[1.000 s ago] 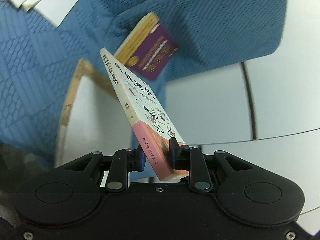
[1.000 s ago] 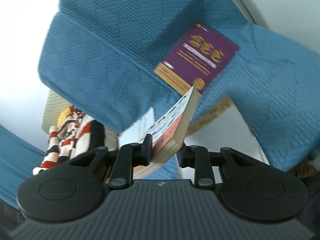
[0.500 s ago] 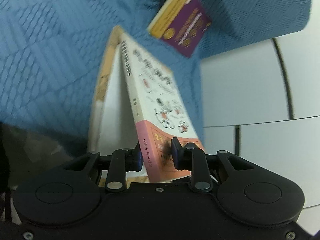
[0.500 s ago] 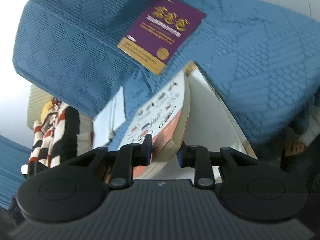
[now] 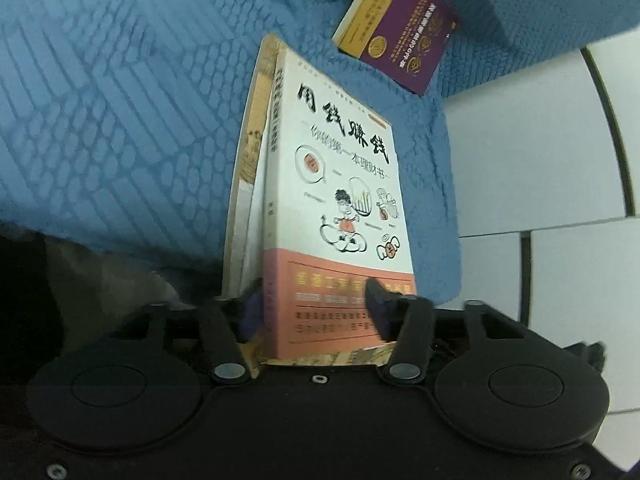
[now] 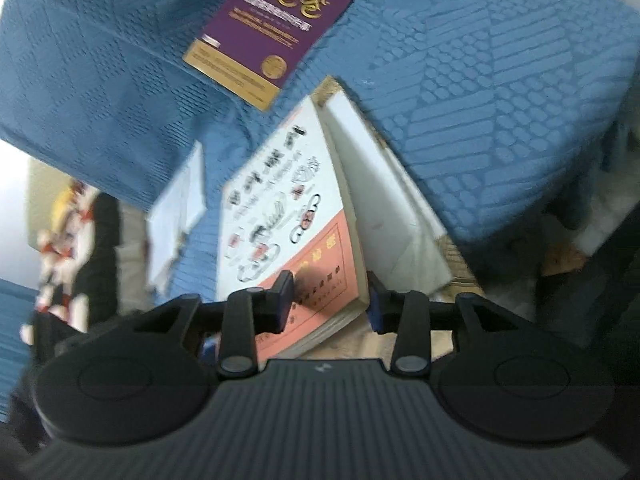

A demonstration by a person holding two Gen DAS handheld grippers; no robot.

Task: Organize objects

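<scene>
Left wrist view is showing the black two-finger left gripper [image 5: 314, 306] standing with its jaws parted around the lower edge of the white-and-salmon paperback book with cartoon cover art [image 5: 340, 208]; the jaws have just been opening, and a gap is showing between the right-hand pad and the cover, so the grip is being released with the book between the pads. Right wrist view is showing the black two-finger right gripper [image 6: 330, 298] doing the same at the fore-edge corner of this book [image 6: 288, 216]: its jaws have just been opening, and neither pad appears to be pressing on the cover. The book is resting with its spine side just beside a white board with a tan cork-like edge [image 5: 246, 184], which is lying partly under the blue textured fabric cover [image 5: 120, 120]. Beyond the book's far edge, a purple-and-gold paperback book [image 6: 272, 28] is lying flat on the fabric, apart from the white book. A white sheet [image 6: 178, 216] is lying to the book's left in the right wrist view. The step in hand appears to be the set-down of the white book. The next move is likely calling for both grippers to back straight away from the book without dragging its cover, then turn toward the purple book.
</scene>
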